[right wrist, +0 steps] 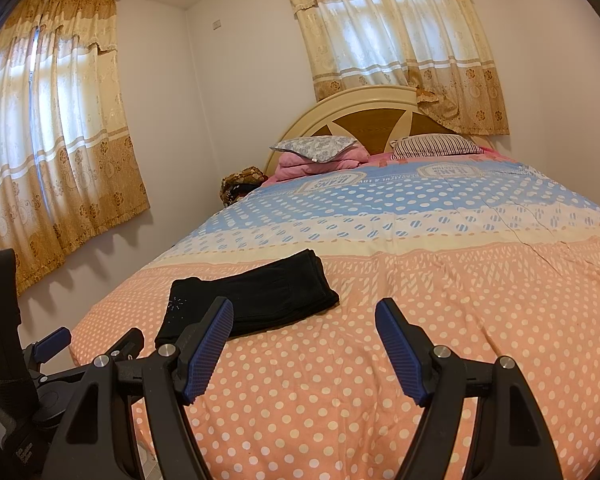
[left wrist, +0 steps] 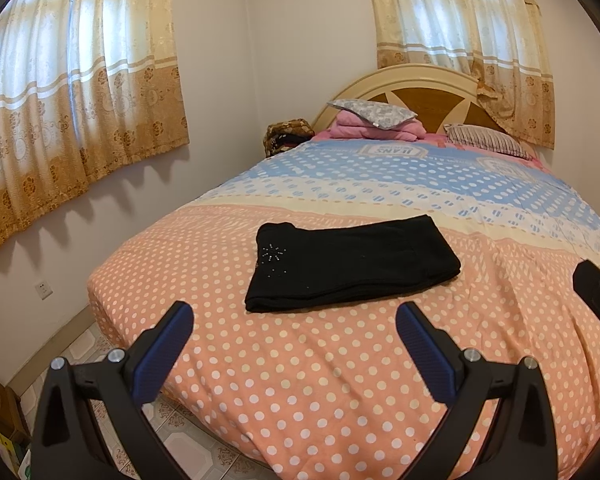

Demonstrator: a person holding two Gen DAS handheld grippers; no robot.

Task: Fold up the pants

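Well inboard, folded pants [left wrist: 352, 262] on bed [left wrist: 300, 380]

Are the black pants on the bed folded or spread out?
Folded: the black fabric pants lie as a compact layered rectangle on the polka-dot bedspread, stacked edges visible, no tongs touching.

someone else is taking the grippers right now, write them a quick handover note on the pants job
Left gripper: open, empty, short of the pants.
Right gripper: open, empty, also clear of them.
Black pants: lying on the polka-dot bedspread, already folded into a compact rectangle, rhinestone motif on top at the left end.
Done: the folding looks finished.
Left: probably nothing; maybe square up the edges.
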